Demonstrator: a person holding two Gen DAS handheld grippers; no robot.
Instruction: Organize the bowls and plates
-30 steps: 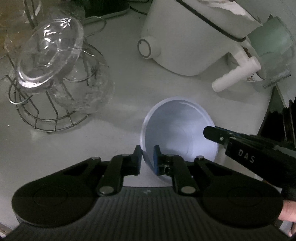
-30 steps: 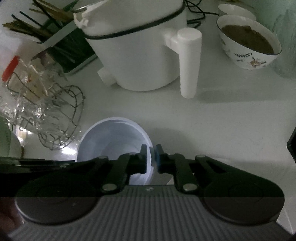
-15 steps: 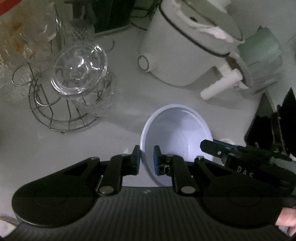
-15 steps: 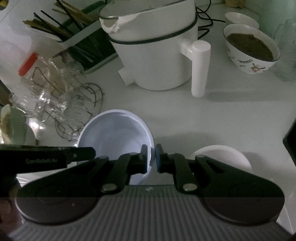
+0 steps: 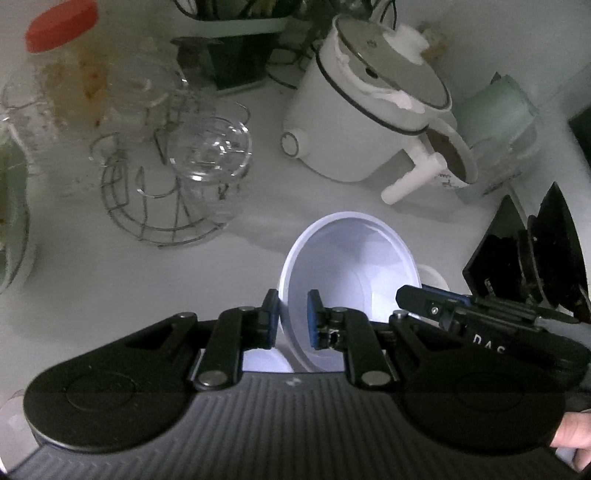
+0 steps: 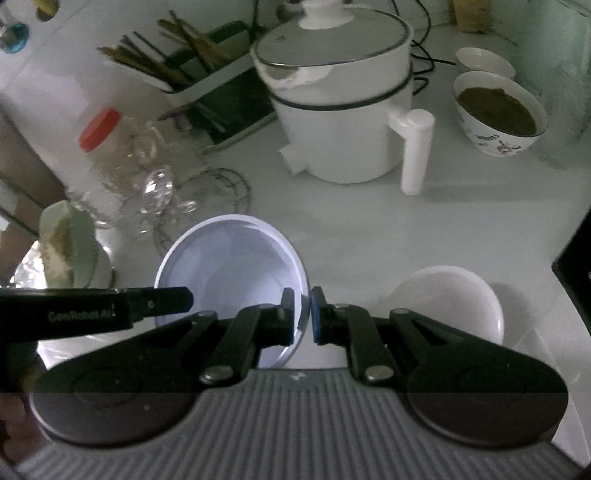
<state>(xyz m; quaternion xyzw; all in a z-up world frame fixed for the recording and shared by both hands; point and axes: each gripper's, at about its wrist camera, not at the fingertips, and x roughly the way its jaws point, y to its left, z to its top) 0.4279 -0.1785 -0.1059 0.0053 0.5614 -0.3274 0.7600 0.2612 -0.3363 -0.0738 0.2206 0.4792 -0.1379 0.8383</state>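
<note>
Material: pale lilac plastic bowl [image 5: 347,280], rim clamped by left gripper [image 5: 292,319] and right gripper [image 6: 303,315].
Change: bowl now lifted clear of white counter [image 6: 369,229].
Implication: carry begins; white bowl [image 6: 448,299] remains.

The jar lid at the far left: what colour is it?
Red; the jar lid shows best in the left wrist view.

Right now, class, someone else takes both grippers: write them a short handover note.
Left gripper: shut on the near rim of the pale bowl.
Right gripper: shut on the same bowl's rim, opposite side.
The bowl hangs tilted above the counter, held by both.
A white bowl sits on the counter to the right.
Done: bowl lifted. Left: set it down, perhaps stacked with the white bowl.
</note>
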